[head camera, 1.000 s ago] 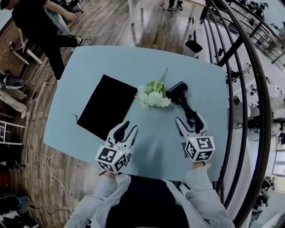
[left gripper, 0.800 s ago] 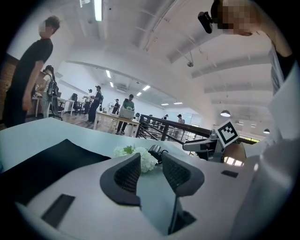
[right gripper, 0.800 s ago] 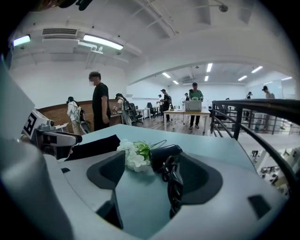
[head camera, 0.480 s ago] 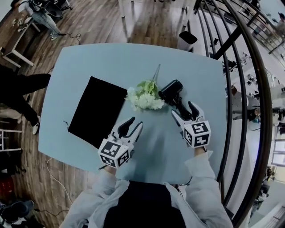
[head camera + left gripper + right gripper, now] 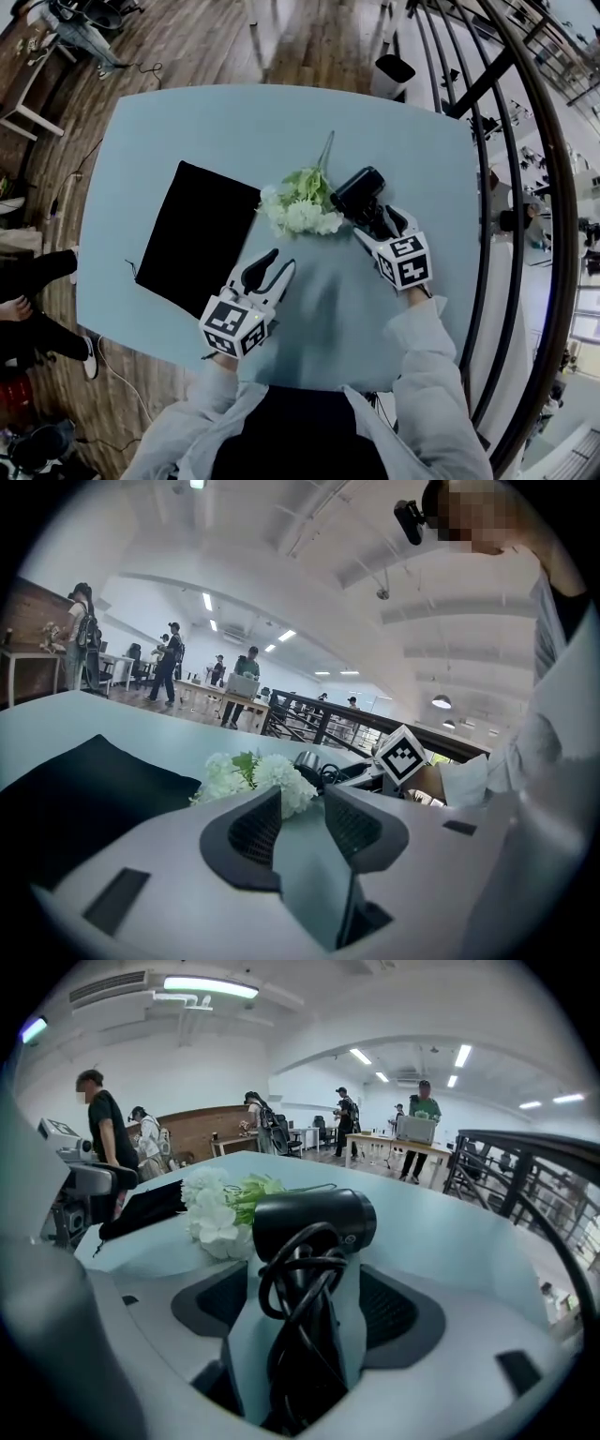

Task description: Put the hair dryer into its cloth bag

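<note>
The black hair dryer (image 5: 359, 187) lies on the pale blue table (image 5: 234, 122) right of centre, its cord wound around the handle. My right gripper (image 5: 380, 223) stands open with its jaws on either side of that handle and cord (image 5: 305, 1288); table shows between the pads and the handle. The barrel (image 5: 314, 1222) points left just past the jaws. The flat black cloth bag (image 5: 197, 234) lies to the left, also visible in the left gripper view (image 5: 75, 789). My left gripper (image 5: 277, 267) is open and empty (image 5: 302, 822), near the bag's right corner.
A bunch of white artificial flowers (image 5: 302, 206) lies between bag and dryer, touching the dryer's barrel (image 5: 220, 1208). A curved black railing (image 5: 506, 187) runs close along the table's right side. A person's legs (image 5: 28, 291) are at the left on the wooden floor.
My right gripper has moved forward so its jaws now straddle the dryer's handle. The left gripper barely shifted. The person at the left has walked away from the table.
</note>
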{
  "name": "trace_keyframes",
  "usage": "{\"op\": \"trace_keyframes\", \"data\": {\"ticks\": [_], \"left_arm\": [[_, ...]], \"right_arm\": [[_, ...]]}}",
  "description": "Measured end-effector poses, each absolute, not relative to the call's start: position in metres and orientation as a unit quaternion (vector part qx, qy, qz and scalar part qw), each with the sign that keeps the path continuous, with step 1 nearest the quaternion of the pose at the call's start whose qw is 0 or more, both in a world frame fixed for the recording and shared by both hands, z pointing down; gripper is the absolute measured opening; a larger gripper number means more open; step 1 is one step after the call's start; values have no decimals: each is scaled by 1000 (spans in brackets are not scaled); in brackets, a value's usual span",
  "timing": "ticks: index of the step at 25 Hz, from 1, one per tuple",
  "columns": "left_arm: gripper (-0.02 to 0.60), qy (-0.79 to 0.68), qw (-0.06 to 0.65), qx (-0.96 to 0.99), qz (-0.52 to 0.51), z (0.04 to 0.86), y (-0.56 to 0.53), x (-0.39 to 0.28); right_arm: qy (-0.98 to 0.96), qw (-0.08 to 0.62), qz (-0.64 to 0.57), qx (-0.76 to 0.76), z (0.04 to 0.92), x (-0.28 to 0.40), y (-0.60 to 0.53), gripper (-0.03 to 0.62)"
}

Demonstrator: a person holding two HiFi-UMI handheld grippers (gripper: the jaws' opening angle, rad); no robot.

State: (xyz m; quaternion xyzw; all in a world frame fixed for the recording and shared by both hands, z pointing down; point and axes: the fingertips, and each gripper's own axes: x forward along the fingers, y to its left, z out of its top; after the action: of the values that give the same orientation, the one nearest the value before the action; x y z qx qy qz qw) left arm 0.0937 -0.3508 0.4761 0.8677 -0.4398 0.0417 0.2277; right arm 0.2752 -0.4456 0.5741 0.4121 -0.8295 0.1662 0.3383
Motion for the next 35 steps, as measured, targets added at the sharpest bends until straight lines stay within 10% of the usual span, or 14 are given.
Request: {"op": "trace_keyframes", "data": {"ticks": [11,20,35], "left_arm": [[156,-450,244,858,51,493,-353,87],[156,-444,239,862,43,488,-340,96],[156,-458,231,858,23,480,-316,84]], "right_arm": [[-818,405,194,360,605,271,-444,379],[-817,409,156,376,600,275,-446,197],[-784,388,142,464,569,298,-424,193]]}}
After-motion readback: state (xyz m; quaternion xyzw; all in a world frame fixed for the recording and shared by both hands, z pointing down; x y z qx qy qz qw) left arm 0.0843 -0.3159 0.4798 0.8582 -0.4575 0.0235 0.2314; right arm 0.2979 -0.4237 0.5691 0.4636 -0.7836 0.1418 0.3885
